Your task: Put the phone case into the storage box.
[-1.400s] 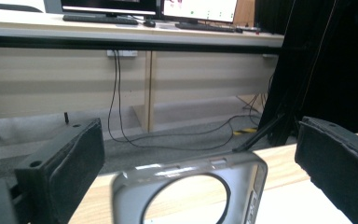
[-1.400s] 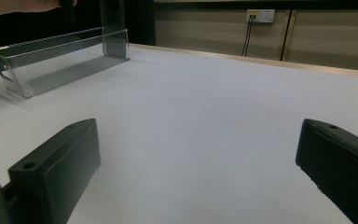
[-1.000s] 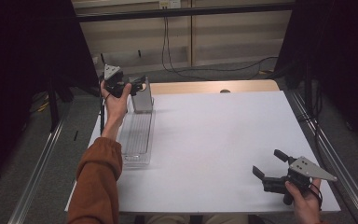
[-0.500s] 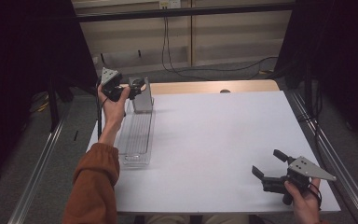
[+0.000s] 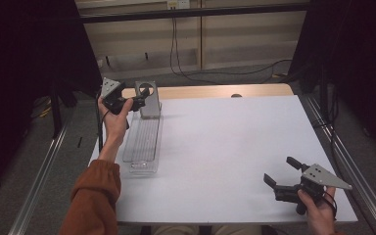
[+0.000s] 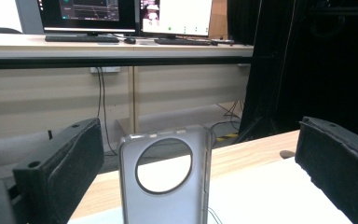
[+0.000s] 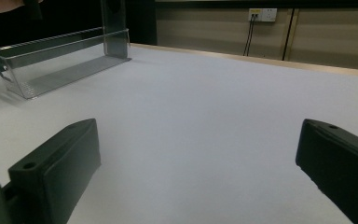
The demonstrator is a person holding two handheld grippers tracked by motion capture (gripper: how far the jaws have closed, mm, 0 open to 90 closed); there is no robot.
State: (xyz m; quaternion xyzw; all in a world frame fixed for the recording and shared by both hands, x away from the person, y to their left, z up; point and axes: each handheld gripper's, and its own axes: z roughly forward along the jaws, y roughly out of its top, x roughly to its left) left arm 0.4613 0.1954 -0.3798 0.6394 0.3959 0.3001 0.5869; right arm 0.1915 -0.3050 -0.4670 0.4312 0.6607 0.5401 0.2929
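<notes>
Left hand-held gripper [image 5: 139,101], jaws spread wide, raised at the far end of the clear tray [image 5: 144,142]; the grey phone case [image 6: 165,179] stands upright just ahead, between its jaws without contact. Right hand-held gripper [image 5: 280,172], also wide, holds nothing above the desk [image 5: 235,147], well apart.

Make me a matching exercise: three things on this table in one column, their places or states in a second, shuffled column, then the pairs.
Things:
1. grey phone case
2. clear tray
3. right tongs

Places or states:
A. lies lengthwise along the table's left side
B. open, near the front right corner
C. stands upright at the tray's far end, between the open left tongs

Pairs: 1-C, 2-A, 3-B
</notes>
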